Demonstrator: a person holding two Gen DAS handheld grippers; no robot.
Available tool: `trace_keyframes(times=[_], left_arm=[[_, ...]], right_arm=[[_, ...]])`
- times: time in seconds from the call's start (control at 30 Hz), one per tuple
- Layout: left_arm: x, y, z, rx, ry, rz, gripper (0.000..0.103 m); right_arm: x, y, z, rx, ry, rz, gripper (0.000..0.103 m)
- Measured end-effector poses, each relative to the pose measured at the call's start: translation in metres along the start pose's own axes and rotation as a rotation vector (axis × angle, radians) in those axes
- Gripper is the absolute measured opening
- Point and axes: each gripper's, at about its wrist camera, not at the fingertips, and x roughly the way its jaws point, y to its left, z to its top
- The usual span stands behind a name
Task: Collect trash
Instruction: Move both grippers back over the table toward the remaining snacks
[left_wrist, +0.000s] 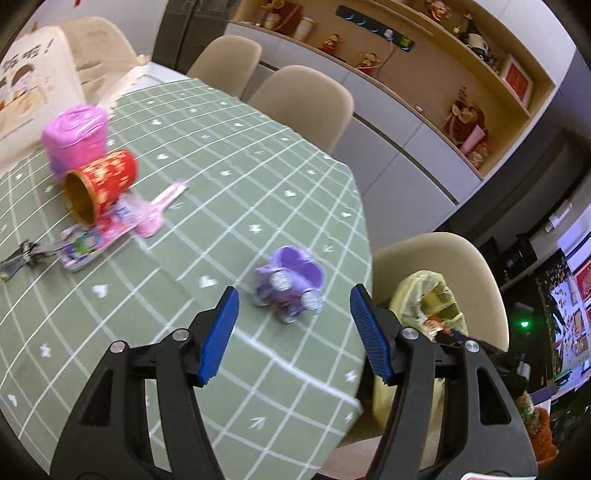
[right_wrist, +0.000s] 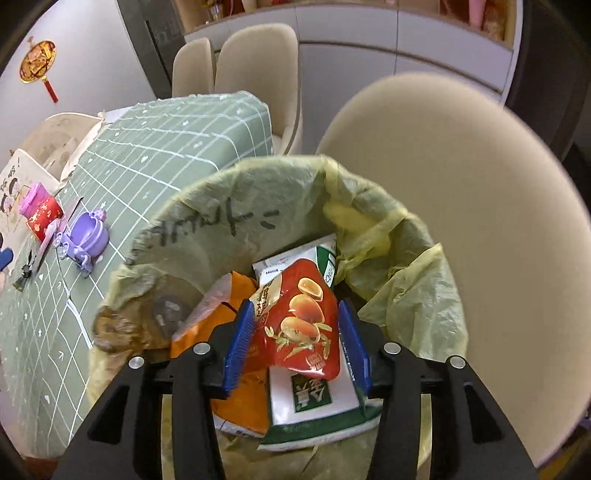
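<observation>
step: dropping red packet (right_wrist: 299, 314) in bin (right_wrist: 229, 192) | right tongs (right_wrist: 295, 343) parted, packet loose between | left tongs (left_wrist: 293, 332) open, empty | next: table-edge toy (left_wrist: 290, 284)

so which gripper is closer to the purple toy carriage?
Left. The left gripper hovers just short of the purple toy carriage, jaws open. The right gripper is off the table, over the trash bin.

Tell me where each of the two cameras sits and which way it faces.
Left wrist: on the left gripper, looking down across the green table at a purple toy; its open blue-padded fingers show.
Right wrist: on the right gripper, looking down into the lined bin; its fingers flank a red snack packet, pads apart from it.
Shared: table, toy, bin, red cup.
</observation>
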Motion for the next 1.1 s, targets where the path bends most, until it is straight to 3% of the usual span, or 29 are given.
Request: trace_keyframes(times=[0.17,0.33,0.53,0.67,0.87,0.97,1.1], left_arm=[[-0.020,0.037,-0.013,-0.025,-0.004,0.028,0.059],[-0.049,0.080,-0.023,-0.068,-0.027,0.083,0.059],[-0.076,0.126,-0.029,-0.147,-0.068,0.127,0.061],[-0.075,0.146,-0.035,-0.202,-0.061,0.141,0.062],[-0.071,0.150,-0.035,-0.172,-0.055,0.147,0.062],[-0.075,0.154,-0.031,-0.132,-0.076,0.162,0.062],[-0.081,0.168,-0.021,-0.088,-0.103,0.189,0.062]], right_arm=[[-0.028,0.021,0.010,-0.027,-0.067,-0.044,0.047],[-0.043,0.042,0.026,-0.052,-0.121,-0.026,0.051],[-0.038,0.040,0.025,-0.035,-0.092,-0.068,0.052],[-0.040,0.030,0.019,0.016,-0.093,-0.052,0.052],[-0.055,0.039,0.020,0.034,-0.159,0.057,0.052],[-0.062,0.060,0.027,0.009,-0.219,0.149,0.052],[-0.060,0.098,0.039,-0.062,-0.232,0.260,0.053]])
